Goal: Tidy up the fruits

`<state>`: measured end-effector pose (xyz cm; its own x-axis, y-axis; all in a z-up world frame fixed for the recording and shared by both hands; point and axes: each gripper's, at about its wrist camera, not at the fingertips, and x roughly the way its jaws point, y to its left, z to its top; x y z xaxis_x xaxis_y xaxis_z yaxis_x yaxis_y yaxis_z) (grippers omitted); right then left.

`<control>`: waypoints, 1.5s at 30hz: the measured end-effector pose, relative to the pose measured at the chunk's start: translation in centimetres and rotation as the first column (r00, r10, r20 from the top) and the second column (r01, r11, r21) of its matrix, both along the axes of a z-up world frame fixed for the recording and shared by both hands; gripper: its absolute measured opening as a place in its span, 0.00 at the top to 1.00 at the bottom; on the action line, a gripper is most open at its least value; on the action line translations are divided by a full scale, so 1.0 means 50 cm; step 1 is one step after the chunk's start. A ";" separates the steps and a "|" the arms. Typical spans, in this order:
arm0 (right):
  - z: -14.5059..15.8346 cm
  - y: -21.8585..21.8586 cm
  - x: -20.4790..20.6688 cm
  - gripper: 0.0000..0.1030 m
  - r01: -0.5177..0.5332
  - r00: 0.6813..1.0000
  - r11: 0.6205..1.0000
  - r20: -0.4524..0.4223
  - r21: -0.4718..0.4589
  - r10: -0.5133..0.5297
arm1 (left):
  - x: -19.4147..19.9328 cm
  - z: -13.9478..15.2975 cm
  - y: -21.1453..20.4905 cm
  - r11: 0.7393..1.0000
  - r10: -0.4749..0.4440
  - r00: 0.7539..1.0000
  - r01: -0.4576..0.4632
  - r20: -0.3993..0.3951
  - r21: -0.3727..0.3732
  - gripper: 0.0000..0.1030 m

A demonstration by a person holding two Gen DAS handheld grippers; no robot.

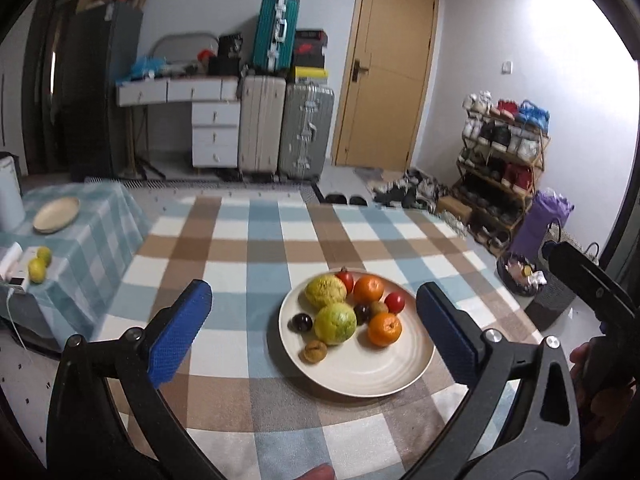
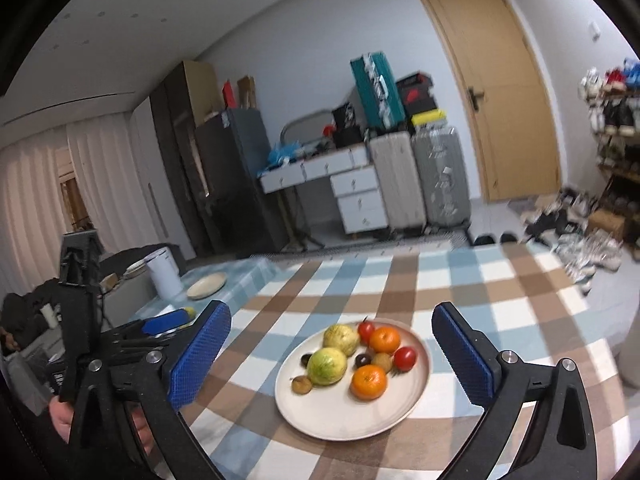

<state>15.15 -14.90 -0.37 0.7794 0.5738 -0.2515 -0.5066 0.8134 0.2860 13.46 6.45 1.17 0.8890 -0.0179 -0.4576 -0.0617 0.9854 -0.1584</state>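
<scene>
Checked cloth covers the surface (image 1: pixel 248 248), giving one flat spot for sorting. Left tool (image 1: pixel 316 330) hangs released and empty. Between both sits the plate (image 1: pixel 360 380), gathering guavas, oranges and tomatoes together. Right tool (image 2: pixel 332 354) is likewise spread, gripping nothing.

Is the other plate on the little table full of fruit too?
No, the small plate on the side table is bare; two yellow-green fruits sit beside it.
</scene>
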 end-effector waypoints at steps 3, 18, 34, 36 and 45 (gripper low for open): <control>0.022 -0.010 -0.027 0.00 0.028 0.999 1.000 0.044 0.014 -0.028 | -0.035 0.031 -0.007 1.000 -0.010 0.999 0.010 0.044 -0.001 0.01; 0.080 -0.038 -0.199 0.00 0.140 0.963 0.988 0.242 -0.064 -0.121 | -0.255 0.110 -0.003 0.995 0.065 0.958 -0.083 0.279 0.052 0.01; -0.004 -0.068 -0.235 0.00 0.195 0.935 0.977 0.316 -0.085 -0.159 | -0.292 -0.003 0.016 0.989 0.092 0.951 -0.121 0.295 0.083 0.01; -0.020 -0.064 -0.227 0.00 0.196 0.936 0.976 0.317 -0.098 -0.157 | -0.271 -0.028 0.018 0.985 0.105 0.955 -0.138 0.277 0.103 0.01; -0.109 -0.048 -0.165 0.00 0.192 0.956 0.973 0.250 -0.132 -0.155 | -0.191 -0.125 0.037 0.981 0.126 0.970 -0.153 0.206 0.120 0.01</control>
<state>6.89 -17.31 -5.82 0.9111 0.3936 -0.1222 -0.3916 0.9192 0.0407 3.93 8.30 -5.07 0.9509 0.1624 -0.2634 -0.1810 0.9823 -0.0480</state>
